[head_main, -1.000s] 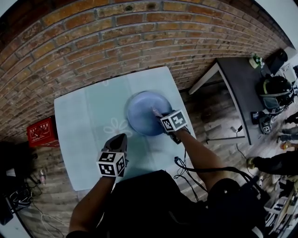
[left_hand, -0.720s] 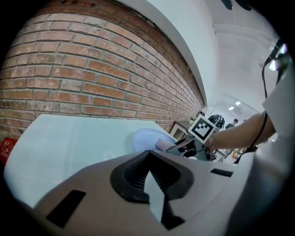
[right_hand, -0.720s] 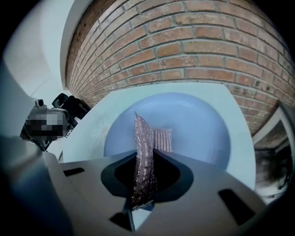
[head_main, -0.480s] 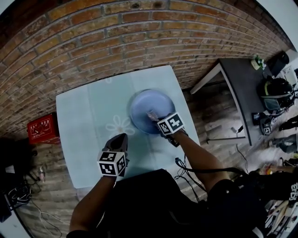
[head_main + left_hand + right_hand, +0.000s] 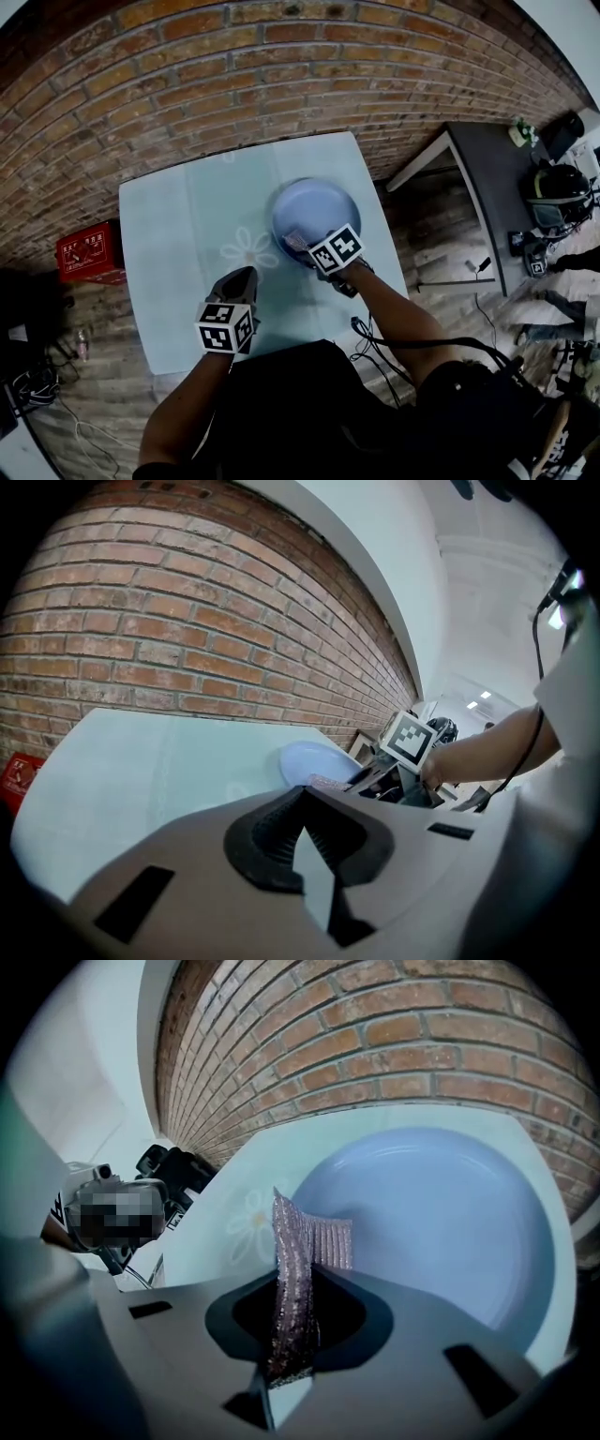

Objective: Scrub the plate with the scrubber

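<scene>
Right gripper (image 5: pixel 298 1312): clamped on the scrubber, which stands on edge between its jaws and sticks out ahead of them; it is tilted down over the near side of the plate.
Scrubber (image 5: pixel 291 1269): a pinkish, glittery, ridged pad. Its free end lies at the near-left part of the plate, close to the rim. It looks pressed to the surface, though contact cannot be confirmed.
Plate (image 5: pixel 441 1222): round, pale blue, lying flat toward the far right of the tabletop. No dirt or suds show on it.
What has just changed: over the last second the scrubber has slid from about the plate's middle toward its near-left edge, the right gripper's marker cube drawing back with it. The plate has kept its place on the tabletop.
What it means: this reads as one wiping stroke in a scrub already under way. The stroke is nearly out of plate, so the next pass likely needs a turn back toward the middle or the far side.
Left gripper (image 5: pixel 305 841): jaws together with nothing in them, hanging over the near part of the tabletop, well apart from the plate, unmoved and not steadying it.
Risk: an unheld plate may skid under a hard push.
Tabletop (image 5: pixel 169 253): pale mint, with a white flower print (image 5: pixel 246 251) just left of the plate.
Beyond: a brick wall (image 5: pixel 234 84) behind, a red crate (image 5: pixel 89 253) on the floor at left.
</scene>
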Demonstrator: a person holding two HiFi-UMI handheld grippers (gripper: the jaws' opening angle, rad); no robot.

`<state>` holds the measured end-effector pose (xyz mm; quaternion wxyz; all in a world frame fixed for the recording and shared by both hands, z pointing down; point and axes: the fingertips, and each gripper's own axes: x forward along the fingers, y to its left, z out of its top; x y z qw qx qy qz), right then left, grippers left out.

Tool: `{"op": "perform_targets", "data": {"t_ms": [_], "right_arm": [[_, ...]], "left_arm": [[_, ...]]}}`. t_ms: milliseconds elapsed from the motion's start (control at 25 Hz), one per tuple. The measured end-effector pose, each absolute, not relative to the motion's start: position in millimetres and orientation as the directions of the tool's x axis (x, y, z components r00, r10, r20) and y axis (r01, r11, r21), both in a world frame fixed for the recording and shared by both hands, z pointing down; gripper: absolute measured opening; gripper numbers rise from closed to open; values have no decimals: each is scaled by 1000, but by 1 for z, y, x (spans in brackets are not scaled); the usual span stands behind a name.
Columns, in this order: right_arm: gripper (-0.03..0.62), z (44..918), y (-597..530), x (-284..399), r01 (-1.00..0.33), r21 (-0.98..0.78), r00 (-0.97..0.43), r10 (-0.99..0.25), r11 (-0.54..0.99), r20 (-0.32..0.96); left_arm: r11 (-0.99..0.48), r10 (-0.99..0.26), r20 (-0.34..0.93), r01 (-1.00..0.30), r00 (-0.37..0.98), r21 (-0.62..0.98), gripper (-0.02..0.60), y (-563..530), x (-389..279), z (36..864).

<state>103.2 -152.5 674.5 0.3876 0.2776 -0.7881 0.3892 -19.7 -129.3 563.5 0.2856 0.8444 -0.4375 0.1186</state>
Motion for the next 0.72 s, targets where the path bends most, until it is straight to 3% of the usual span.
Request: {"op": "perform_targets", "data": {"t_ms": [400, 720], "right_arm": [[72, 660, -167, 83, -741, -454, -604, -196, 494, 773], [72, 629, -177, 88, -778, -416, -586, -303, 472, 752]], "left_arm": [[-429, -692, 441, -817, 571, 385, 9, -129, -46, 562], [-531, -681, 400, -789, 614, 308, 9, -127, -42, 543]]}}
